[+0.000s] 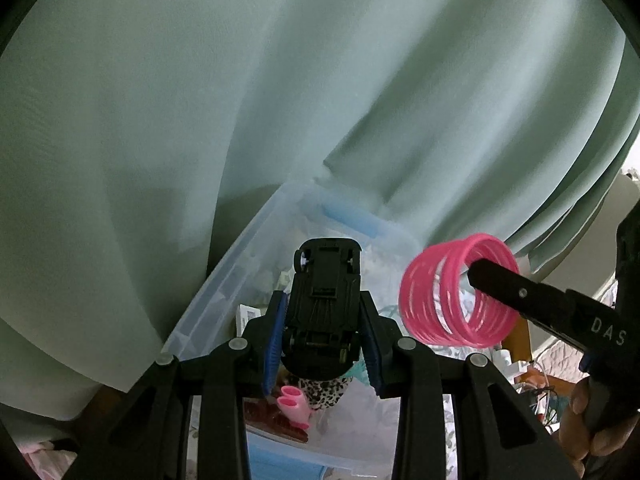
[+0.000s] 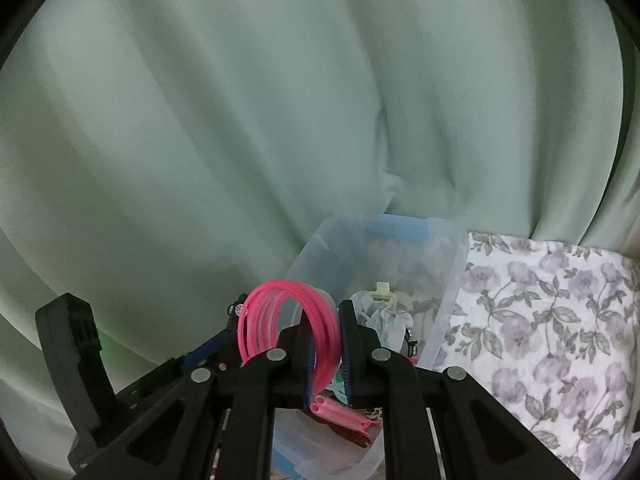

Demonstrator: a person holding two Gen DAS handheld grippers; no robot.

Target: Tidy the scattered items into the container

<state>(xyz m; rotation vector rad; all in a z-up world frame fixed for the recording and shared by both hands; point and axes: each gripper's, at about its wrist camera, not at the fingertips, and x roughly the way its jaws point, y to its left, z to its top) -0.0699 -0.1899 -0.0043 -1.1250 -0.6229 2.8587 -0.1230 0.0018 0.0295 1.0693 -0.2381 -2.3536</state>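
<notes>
My left gripper (image 1: 323,300) is shut on a black toy car (image 1: 325,308), underside towards the camera, held above the clear plastic container (image 1: 224,288). My right gripper (image 2: 320,316) is shut on a pink spring coil (image 2: 288,320), also above the container (image 2: 444,308); the coil also shows in the left wrist view (image 1: 456,292) on the right gripper's finger. Inside the container lie a pink double tube (image 1: 294,404), a leopard-print item (image 1: 324,394) and crumpled white and pale blue items (image 2: 380,312).
A pale green curtain (image 1: 240,100) hangs close behind the container. A floral-print cloth (image 2: 552,320) covers the surface to the container's right. Cluttered small items and cables (image 1: 536,384) lie at the far right. The container has blue handles (image 2: 404,228).
</notes>
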